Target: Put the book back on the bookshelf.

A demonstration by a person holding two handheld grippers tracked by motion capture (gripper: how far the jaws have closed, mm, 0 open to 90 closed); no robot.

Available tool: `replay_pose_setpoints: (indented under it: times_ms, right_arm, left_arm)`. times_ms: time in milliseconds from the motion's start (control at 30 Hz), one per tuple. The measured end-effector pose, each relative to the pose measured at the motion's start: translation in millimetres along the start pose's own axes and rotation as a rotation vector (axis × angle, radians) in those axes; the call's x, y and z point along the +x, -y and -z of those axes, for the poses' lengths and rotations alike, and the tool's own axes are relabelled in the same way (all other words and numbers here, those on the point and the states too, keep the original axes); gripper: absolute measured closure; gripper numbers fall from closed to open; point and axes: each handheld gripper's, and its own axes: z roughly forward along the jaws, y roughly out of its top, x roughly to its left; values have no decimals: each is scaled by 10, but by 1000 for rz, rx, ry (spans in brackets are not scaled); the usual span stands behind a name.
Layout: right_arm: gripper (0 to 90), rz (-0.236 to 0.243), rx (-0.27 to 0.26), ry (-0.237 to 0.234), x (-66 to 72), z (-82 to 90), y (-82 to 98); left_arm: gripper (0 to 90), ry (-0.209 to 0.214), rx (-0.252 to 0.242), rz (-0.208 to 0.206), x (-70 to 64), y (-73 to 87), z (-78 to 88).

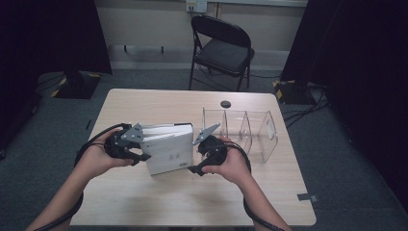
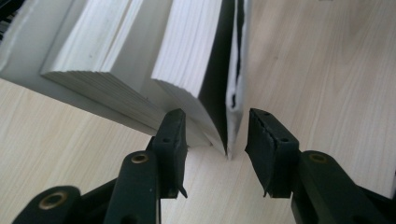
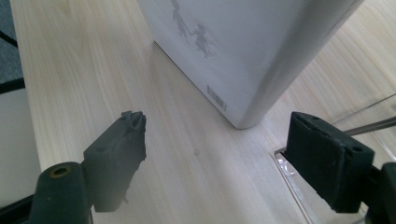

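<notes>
**benchtop_dan:** Looking at the high view, the white books (image 1: 169,147) stand on edge in the middle of the table (image 1: 144,192), just left of the clear acrylic file holder (image 1: 250,132). Why's the left gripper (image 1: 139,153) parked at their end like that?

**mira_k:** My guess is it's steadying the stack so nothing flops over. In the left gripper view the page blocks fan apart a bit, and the left gripper (image 2: 215,149) has its jaws either side of the nearest book's (image 2: 233,93) bottom corner. They're only partly open, and there's a sliver of gap both sides, so the pads aren't pressing on it. More of a loose fence than a grip.

**benchtop_dan:** And the right gripper (image 1: 201,156)?

**mira_k:** Wide open, holding nothing. In its own view the right gripper (image 3: 233,149) looks at the back cover (image 3: 243,51) with the barcode, that book's corner ahead of the gap between the jaws. Probably lining up to take one book toward the holder.

**benchtop_dan:** Which way do they run?

**mira_k:** Long axis goes left-right across the table, spine end toward the holder, page edges toward the left gripper. Covers are vertical, front one facing the person.
</notes>
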Motion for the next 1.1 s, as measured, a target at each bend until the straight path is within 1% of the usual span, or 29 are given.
replay_pose_setpoints:
  times_ms: [33,67,133,200,233,300,367,400,467,567,600,633,667,700,733,800,833,867,900,933,967,1000,1033,1100]
  right_arm:
    - [193,0,5,1,-4,13,-18]
    - [193,4,6,1,-9,26,-34]
    - [193,6,12,8,-9,41,-52]
    - [193,25,20,14,-16,81,-103]
    - [193,23,25,14,-15,97,-119]
    - [193,30,23,17,-20,109,-132]
    - [193,34,31,28,-21,144,-173]
    - [193,32,32,29,-22,152,-181]
    - [193,36,30,24,-33,175,-203]
    - [193,37,28,26,-38,191,-227]
    - [193,41,29,24,-42,196,-239]
    - [193,49,31,26,-52,213,-267]
    - [193,47,30,27,-55,217,-274]
    - [193,46,33,26,-62,226,-285]
    - [192,42,27,25,-71,228,-293]
    - [192,42,30,25,-91,235,-311]
    - [192,42,30,24,-100,236,-319]
    - [192,42,30,24,-100,236,-319]
    - [192,46,29,21,-109,237,-328]
    - [192,43,30,25,-115,247,-347]
    - [192,53,25,19,-124,250,-358]
    - [192,47,23,21,-120,258,-368]
    - [192,51,21,22,-120,261,-381]
    - [192,62,21,24,-123,270,-409]
  left_arm:
    - [579,-6,-5,6,-2,6,-1]
    - [579,-2,-9,5,1,7,-3]
    - [578,-6,-11,8,-2,13,-7]
    - [574,-1,-4,7,4,23,-5]
    - [574,-5,-18,15,0,30,-13]
    - [574,-7,-19,16,4,37,-12]
    - [563,-4,-24,34,2,59,-18]
    - [562,5,-20,34,5,66,-18]
    - [558,3,-26,40,3,82,-30]
    - [539,-1,-21,43,5,93,-27]
    - [539,5,-29,50,8,103,-30]
    - [526,6,-23,51,16,110,-17]
    - [523,6,-24,53,18,116,-15]
    - [517,21,-24,63,20,122,-11]
    - [508,11,-35,67,15,131,-18]
    - [477,16,-36,75,15,148,-27]
    - [448,20,-31,86,14,159,-30]
    - [430,20,-31,86,14,159,-30]
    - [430,27,-31,93,14,171,-42]
    - [402,30,-18,97,17,191,-57]
    - [391,27,-18,105,15,202,-67]
    - [376,13,-11,106,13,211,-70]
    - [355,21,-13,113,17,221,-72]
    - [325,21,-12,112,26,235,-67]
